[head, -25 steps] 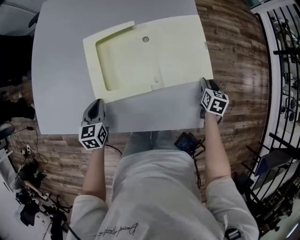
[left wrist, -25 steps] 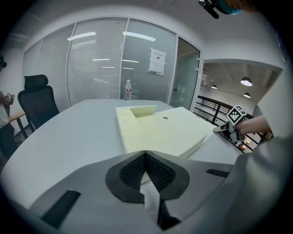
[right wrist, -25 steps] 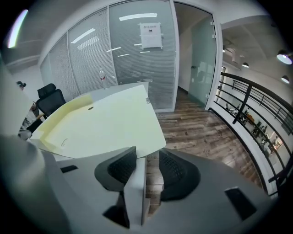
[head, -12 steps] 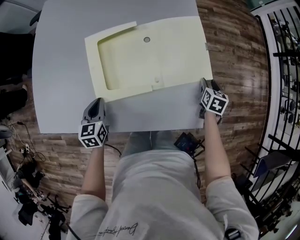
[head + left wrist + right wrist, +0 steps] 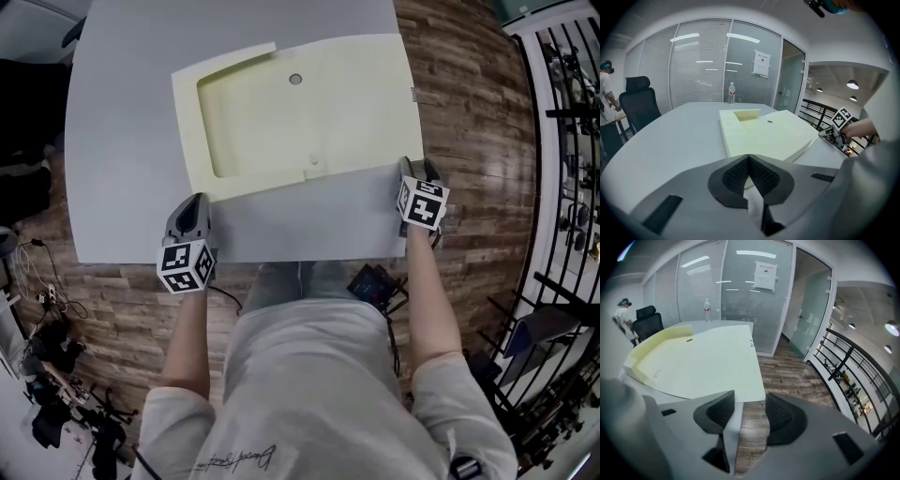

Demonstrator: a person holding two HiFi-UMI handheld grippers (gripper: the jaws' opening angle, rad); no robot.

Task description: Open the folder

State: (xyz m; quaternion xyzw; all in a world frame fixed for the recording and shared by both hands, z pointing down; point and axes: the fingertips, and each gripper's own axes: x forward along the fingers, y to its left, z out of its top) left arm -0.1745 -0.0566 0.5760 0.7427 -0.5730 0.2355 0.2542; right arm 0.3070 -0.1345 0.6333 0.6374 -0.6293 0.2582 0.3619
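Observation:
A pale yellow folder (image 5: 309,112) lies shut and flat on the grey table (image 5: 122,112), with a small round fastener (image 5: 295,80) near its far edge. My left gripper (image 5: 194,204) rests at the folder's near left corner. In the left gripper view its pads (image 5: 740,171) meet, and the folder (image 5: 764,136) lies just beyond them. My right gripper (image 5: 413,166) sits at the folder's near right corner, by the table's edge. Its jaws are opening. In the right gripper view that corner of the folder (image 5: 698,362) reaches into the gap of the right gripper (image 5: 749,411), untouched by the pads.
The table's right edge drops to wooden floor (image 5: 478,141), with a black railing (image 5: 562,94) beyond. A water bottle (image 5: 731,93) stands at the table's far end. A black office chair (image 5: 641,101) and a person (image 5: 605,93) are off to the left.
The right gripper's marker cube has rolled slightly at the folder's corner. The folder and the left gripper have stayed where they were.

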